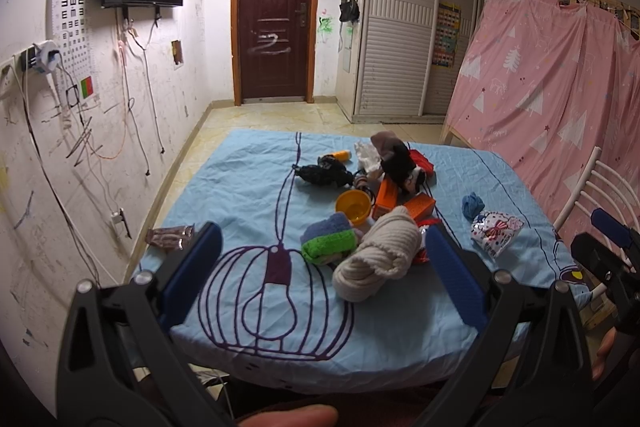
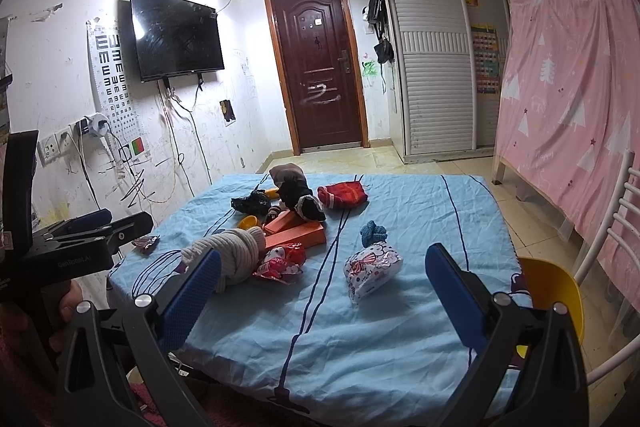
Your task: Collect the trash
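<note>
Left wrist view, items as we find them: left hand-held gripper point(image 1: 323, 249), blue pads spread wide, grasping nothing, hovering over the near edge of the bench point(image 1: 248, 163) with its light blue cloth. Between the pads – a knotted cream sock bundle point(image 1: 378, 255); just beside it a green and blue sponge-like cloth point(image 1: 328, 241), a yellow bowl point(image 1: 353, 206), orange boxes point(image 1: 400, 201) and dark clothing point(image 1: 400, 161). Trash noted: a brown wrapper point(image 1: 170, 235) at the bench's left edge, a white printed snack bag point(image 1: 495, 231) towards its right side near a blue knitted item point(image 1: 473, 205).

Right wrist view: right hand-held gripper point(image 2: 323, 277), likewise released and empty – the white printed snack bag lies between its pads, a red and white wrapper point(image 2: 282, 263) touching the cream bundle. A yellow chair seat point(image 2: 554, 291) stands at the bench's right.
</note>
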`<state>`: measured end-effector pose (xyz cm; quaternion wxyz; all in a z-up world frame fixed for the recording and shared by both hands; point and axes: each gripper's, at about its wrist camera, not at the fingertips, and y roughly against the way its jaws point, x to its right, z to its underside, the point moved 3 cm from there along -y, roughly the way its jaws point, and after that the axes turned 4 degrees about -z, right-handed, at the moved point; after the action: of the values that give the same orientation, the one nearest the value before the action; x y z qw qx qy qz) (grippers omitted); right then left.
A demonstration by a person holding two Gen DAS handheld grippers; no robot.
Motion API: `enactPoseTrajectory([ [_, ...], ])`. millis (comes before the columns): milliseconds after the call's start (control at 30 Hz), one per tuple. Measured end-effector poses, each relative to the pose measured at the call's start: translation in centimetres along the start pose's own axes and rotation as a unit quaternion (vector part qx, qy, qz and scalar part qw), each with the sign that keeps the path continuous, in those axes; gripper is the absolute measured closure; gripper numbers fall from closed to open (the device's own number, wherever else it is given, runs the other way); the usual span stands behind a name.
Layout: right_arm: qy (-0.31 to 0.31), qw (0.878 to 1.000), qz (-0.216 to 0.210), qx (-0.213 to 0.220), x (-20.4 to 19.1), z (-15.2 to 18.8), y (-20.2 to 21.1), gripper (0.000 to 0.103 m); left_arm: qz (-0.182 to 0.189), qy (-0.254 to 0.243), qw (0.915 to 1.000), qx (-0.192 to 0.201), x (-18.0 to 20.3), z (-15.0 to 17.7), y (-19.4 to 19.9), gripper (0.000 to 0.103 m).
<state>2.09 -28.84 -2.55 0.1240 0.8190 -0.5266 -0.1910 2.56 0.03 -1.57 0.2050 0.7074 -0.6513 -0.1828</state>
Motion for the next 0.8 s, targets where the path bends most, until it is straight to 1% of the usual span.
enactPoseTrajectory([
  [433,0.0,1.0,-0.001,-0.003,0.0,0.4,-0.5,0.008,0.001,0.0,1.0,-0.002,0.0,0.0,0.0,0.006],
  [533,-0.001,1.0,-0.003,-0.005,0.2,0.4,-0.6,0.008,0.003,-0.001,1.0,-0.007,-0.1,0.8,-0.8,0.006],
  [633,-0.004,1.0,-0.005,-0.014,0.6,0.7,-1.2,0.008,0.011,-0.006,0.9995,-0.03,0.1,2.1,-1.5,0.006],
  [667,-0.005,1.0,-0.005,-0.019,0.7,0.9,-1.5,0.008,0.013,-0.008,0.9991,-0.039,0.3,1.8,-1.9,0.006],
  [733,-0.005,1.0,-0.005,-0.028,0.9,1.3,-2.1,0.008,0.022,-0.015,0.9976,-0.063,0.5,2.7,-3.3,0.006],
  [800,-0.004,0.999,-0.002,-0.036,1.2,1.6,-2.8,0.008,0.027,-0.021,0.9965,-0.077,1.0,2.8,-4.0,0.006],
])
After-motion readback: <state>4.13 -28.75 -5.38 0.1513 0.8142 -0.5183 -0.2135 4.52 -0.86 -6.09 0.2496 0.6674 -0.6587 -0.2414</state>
